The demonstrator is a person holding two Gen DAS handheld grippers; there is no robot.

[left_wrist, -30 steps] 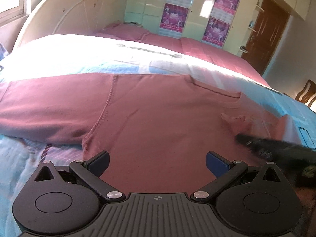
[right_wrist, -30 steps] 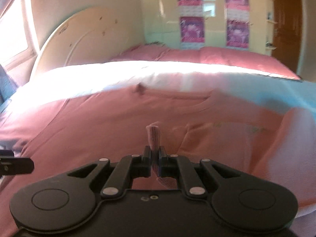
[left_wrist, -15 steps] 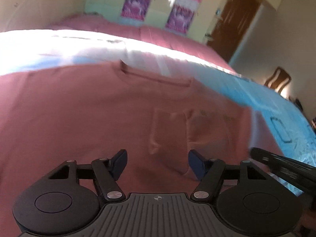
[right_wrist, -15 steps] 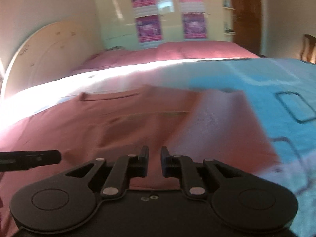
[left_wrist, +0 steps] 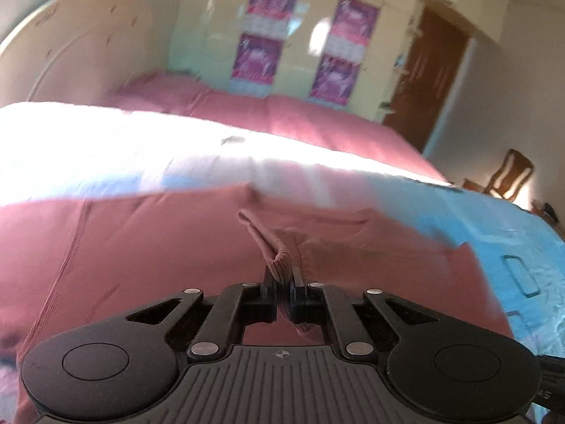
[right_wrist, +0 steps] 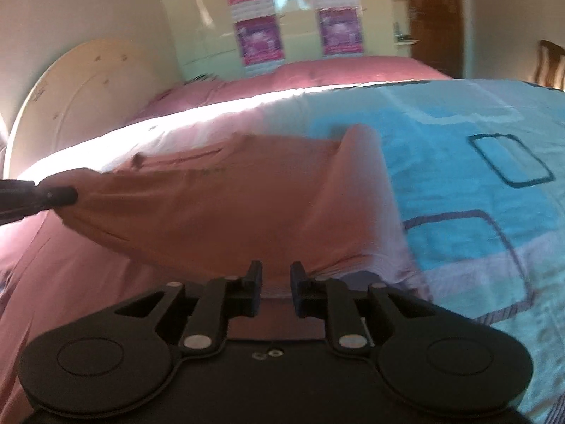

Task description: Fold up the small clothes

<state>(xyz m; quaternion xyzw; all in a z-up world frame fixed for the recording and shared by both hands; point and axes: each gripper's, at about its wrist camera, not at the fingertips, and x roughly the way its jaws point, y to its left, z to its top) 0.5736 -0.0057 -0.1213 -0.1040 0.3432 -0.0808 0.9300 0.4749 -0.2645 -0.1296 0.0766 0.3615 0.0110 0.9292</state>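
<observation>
The left claw [left_wrist: 282, 282] is held low over the bed [left_wrist: 512, 247], clamped tight on a ribbed fold of the pink shirt [left_wrist: 141, 247]. The right claw [right_wrist: 276, 277] is held level with a narrow gap, gripping nothing. The shirt [right_wrist: 212, 212] is spread on the blue-patterned bedcover [right_wrist: 476, 194], one side lifted and doubled over.

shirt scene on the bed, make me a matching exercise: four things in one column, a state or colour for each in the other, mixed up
1 left gripper
2 right gripper
3 shirt
4 bedsheet

a blue with rectangle outlines
b open, holding nothing
c dusty pink, one side folded over
d shut on a pinch of cloth

Pairs: 1-d, 2-b, 3-c, 4-a
</observation>
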